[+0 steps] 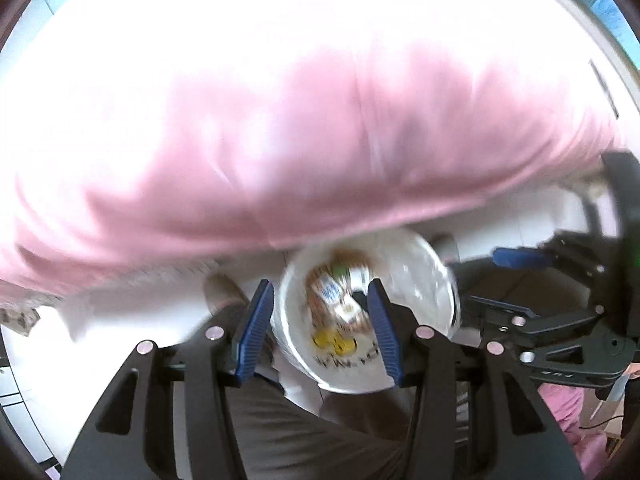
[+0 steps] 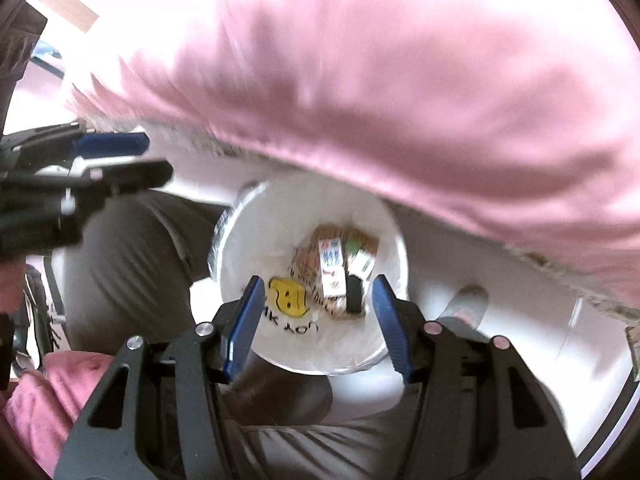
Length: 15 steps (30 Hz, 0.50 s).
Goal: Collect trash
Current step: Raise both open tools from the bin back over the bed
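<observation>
Overhead, a pink cloth (image 1: pixel 280 148) is filling the whole upper half of both frames, blurred and washed out by bright light along its upper part; in the right wrist view it (image 2: pixel 400 92) is sweeping from the upper left down to the right edge. Below it, a white bin lined with a white bag (image 1: pixel 420 264) is sitting at lower centre of the left wrist view and at the centre of the right wrist view (image 2: pixel 256 232), seen from above. The person's grey trousers (image 2: pixel 132 248) are showing just left of the bin in the right wrist view, and a shoe (image 2: pixel 466 300) is showing at its right.

The trash (image 1: pixel 334 300) is lying at the bottom of the bin: a brownish printed wrapper with a white and blue packet on it, seen again in the right wrist view (image 2: pixel 332 268). A yellow smiley face (image 2: pixel 288 298) with dark lettering under it is printed on the bag just left of the trash.

The left tool (image 1: pixel 320 322) is hanging over the bin with its blue pads wide apart and nothing between them. The right tool (image 2: pixel 318 316) is doing the same, its pads apart and empty, framing the trash below. In the left wrist view the right tool (image 1: pixel 512 284) is also appearing at right of centre, beside the bin.
</observation>
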Available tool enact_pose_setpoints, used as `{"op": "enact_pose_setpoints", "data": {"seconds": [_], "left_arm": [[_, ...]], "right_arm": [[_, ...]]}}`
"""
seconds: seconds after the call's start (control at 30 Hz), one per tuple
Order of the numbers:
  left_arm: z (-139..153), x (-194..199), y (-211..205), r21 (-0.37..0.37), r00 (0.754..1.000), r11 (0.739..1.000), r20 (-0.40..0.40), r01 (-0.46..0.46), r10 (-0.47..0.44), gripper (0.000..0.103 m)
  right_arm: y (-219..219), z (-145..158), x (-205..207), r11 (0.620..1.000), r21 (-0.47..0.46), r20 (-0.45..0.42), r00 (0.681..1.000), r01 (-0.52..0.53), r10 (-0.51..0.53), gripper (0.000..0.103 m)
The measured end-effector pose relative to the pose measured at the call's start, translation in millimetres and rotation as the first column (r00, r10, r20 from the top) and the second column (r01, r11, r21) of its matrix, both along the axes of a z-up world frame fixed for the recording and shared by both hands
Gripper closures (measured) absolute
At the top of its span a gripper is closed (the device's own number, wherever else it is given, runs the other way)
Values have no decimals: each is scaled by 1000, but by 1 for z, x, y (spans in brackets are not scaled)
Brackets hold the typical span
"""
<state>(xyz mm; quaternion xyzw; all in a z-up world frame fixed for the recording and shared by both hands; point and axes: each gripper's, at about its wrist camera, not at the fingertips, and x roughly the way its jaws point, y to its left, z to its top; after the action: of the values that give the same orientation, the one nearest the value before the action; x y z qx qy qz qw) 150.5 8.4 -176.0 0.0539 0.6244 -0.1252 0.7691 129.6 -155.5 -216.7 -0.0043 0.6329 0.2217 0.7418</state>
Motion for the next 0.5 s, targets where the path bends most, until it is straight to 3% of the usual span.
{"op": "enact_pose_setpoints", "data": {"seconds": [0.17, 0.3, 0.5], "left_arm": [[60, 13, 10, 13, 992, 1000, 127, -5, 3, 52], [95, 23, 10, 45, 977, 999, 213, -3, -7, 46], [122, 45, 10, 66, 962, 998, 273, -16, -3, 45]], "right_arm": [[-27, 59, 6, 997, 41, 110, 992, 62, -66, 46], [-49, 103, 13, 993, 52, 214, 970, 107, -115, 38], [-77, 153, 29, 984, 70, 342, 923, 164, -179, 32]]}}
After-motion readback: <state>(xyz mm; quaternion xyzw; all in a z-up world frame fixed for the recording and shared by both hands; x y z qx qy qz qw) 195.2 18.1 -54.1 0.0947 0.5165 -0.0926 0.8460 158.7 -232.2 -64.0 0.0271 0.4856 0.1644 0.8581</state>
